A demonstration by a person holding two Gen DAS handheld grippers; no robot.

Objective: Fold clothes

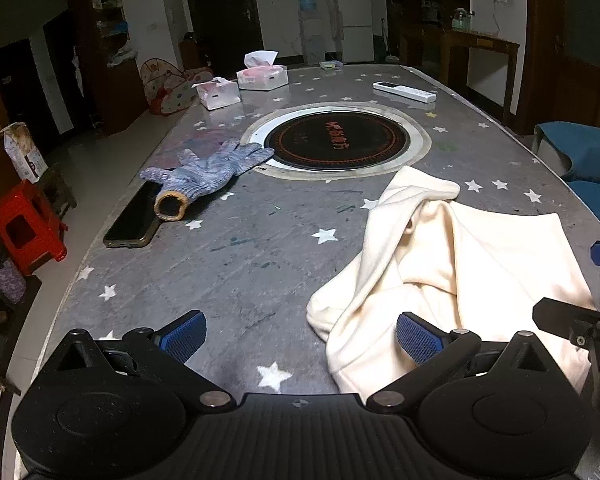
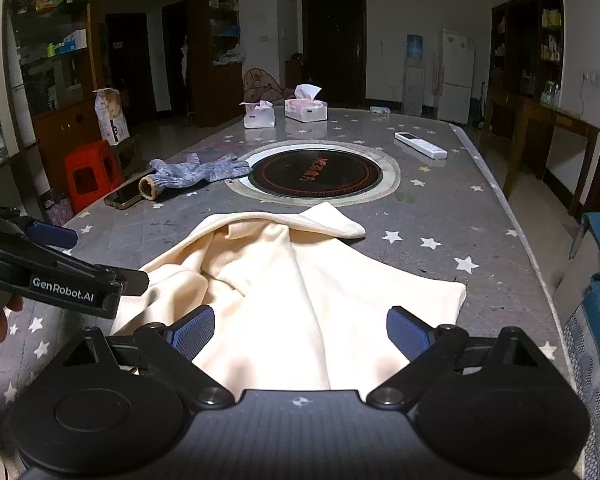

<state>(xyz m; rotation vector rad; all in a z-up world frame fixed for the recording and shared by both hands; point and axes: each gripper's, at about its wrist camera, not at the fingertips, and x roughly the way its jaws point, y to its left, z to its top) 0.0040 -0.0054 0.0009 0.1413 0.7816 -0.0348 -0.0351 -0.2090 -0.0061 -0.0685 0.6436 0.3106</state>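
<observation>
My right gripper point(image 2: 300, 334), wide open and empty, sits square over the cloth point(image 2: 300, 280); the left point(image 1: 302, 338), also open, is off its edge.

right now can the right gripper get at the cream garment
Probably yes: the right gripper stands open directly over the near edge of the cream garment, with nothing between. The left gripper sits off to its side.

We see garment point(image 2: 300, 288) lower centre on counter point(image 2: 440, 208), before inset hob point(image 2: 314, 176). Glove point(image 2: 196, 174) left of hob, cuff on phone point(image 2: 126, 196). Tissue boxes point(image 2: 284, 112) behind hob; remote point(image 2: 420, 144) upper right. Stool point(image 2: 88, 172) on floor, far left.
</observation>
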